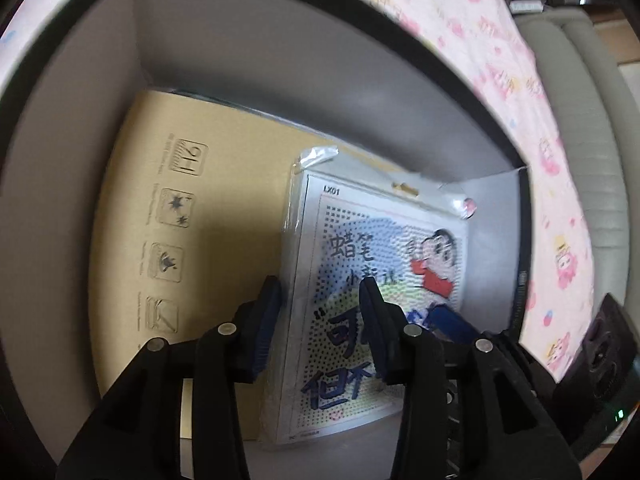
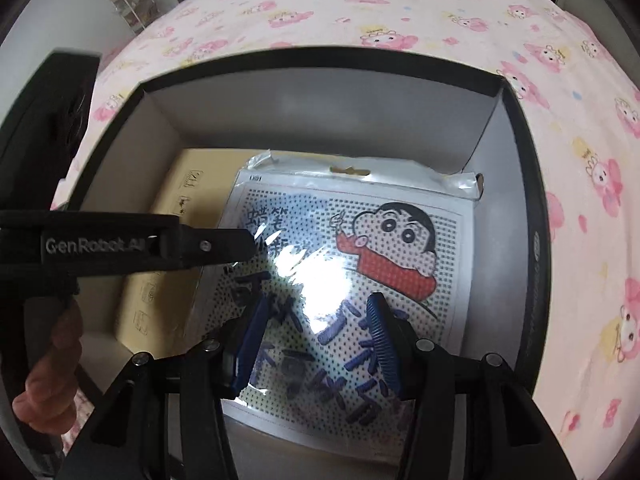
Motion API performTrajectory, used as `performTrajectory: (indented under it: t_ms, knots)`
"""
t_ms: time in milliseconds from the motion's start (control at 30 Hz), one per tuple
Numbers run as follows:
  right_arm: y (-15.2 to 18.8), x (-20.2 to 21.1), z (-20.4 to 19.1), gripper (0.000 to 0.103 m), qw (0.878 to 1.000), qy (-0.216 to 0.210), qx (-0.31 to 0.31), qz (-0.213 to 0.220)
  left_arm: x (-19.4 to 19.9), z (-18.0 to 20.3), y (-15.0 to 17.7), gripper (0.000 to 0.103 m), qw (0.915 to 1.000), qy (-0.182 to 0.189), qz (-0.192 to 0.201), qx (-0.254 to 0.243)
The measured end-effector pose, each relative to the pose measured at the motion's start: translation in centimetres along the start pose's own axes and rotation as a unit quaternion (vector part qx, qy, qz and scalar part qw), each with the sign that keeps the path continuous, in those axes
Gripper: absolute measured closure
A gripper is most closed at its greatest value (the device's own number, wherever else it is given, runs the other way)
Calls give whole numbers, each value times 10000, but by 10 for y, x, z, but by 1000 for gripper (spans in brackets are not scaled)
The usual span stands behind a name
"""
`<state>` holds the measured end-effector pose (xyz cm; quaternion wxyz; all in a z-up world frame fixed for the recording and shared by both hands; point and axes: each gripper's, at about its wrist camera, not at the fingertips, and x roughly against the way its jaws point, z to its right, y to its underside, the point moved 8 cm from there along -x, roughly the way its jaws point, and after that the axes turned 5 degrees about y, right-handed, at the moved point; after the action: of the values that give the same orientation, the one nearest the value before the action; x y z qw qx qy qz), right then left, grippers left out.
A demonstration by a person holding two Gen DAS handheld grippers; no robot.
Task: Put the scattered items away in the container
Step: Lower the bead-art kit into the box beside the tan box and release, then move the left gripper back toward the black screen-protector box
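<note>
A plastic-bagged cartoon pegboard kit lies inside the black container, resting partly on a tan cardboard box. My left gripper points down at the kit's left edge; its jaws are apart, one pad off the edge and one over the printed face, neither visibly pressing. In the right wrist view its finger reaches in from the left. My right gripper hovers open over the kit's lower half, with glare on the bag between its pads. One blue right pad shows near the kit's lower right.
The container sits on a bed with a pink cartoon sheet. Its grey inner walls rise around the items. A person's hand holds the left gripper at the lower left. A padded headboard runs along the right.
</note>
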<state>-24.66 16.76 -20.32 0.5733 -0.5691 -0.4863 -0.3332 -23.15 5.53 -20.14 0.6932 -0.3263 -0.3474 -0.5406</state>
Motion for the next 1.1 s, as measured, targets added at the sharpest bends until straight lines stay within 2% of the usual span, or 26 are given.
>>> performTrajectory:
  t_ms: [33, 100, 167, 267, 400, 467, 533, 600, 700, 767, 833, 933, 967, 1000, 1033, 1100]
  knots:
    - [1, 3, 0, 56, 9999, -134, -102, 36, 9, 1, 2, 63, 9997, -42, 232, -115]
    - [2, 6, 6, 56, 9979, -351, -541, 109, 16, 3, 9, 63, 9982, -270, 427, -332]
    - [8, 2, 6, 54, 9959, -477, -775, 11, 10, 6, 21, 63, 9987, -230, 225, -395]
    - [13, -6, 3, 52, 9950, -556, -824, -138, 0, -2, 32, 63, 9985, -449, 13, -316]
    - [20, -3, 2, 52, 9907, -924, -977, -213, 12, -3, 42, 62, 9991, -311, 55, -274]
    - [22, -1, 1, 52, 9909, -926, -964, -185, 26, -3, 50, 62, 9992, -241, 229, -237]
    - [24, 11, 1, 52, 9943, -558, -905, 88, 44, 0, 59, 62, 9973, -321, 525, -401]
    - [21, 34, 1, 52, 9962, 147, -601, 615, 66, 9, 73, 62, 9923, -455, 920, -688]
    - [18, 69, 9, 51, 9897, 694, -566, 1119, 99, 19, 98, 54, 9840, -415, 1478, -900]
    - [26, 94, 12, 49, 9830, 755, -849, 1445, 117, 16, 91, 51, 9784, -437, 1740, -1025]
    - [36, 111, 13, 46, 9780, 677, -1147, 1606, 129, 35, 54, 47, 9728, -483, 1932, -1182]
    - [58, 138, 14, 45, 9693, 712, -1476, 1833, 144, 62, 91, 45, 9659, -487, 2010, -1560]
    - [60, 139, 6, 44, 9673, 737, -1524, 1887, 133, 58, 100, 45, 9633, -492, 2034, -1681]
    - [66, 148, 8, 43, 9659, 751, -1545, 1939, 139, 61, 112, 45, 9603, -480, 2055, -1826]
    - [73, 152, 3, 41, 9649, 771, -1539, 1982, 136, 65, 104, 45, 9591, -450, 2058, -1888]
    - [83, 157, -9, 40, 9647, 792, -1466, 2040, 143, 69, 120, 44, 9581, -352, 2017, -2001]
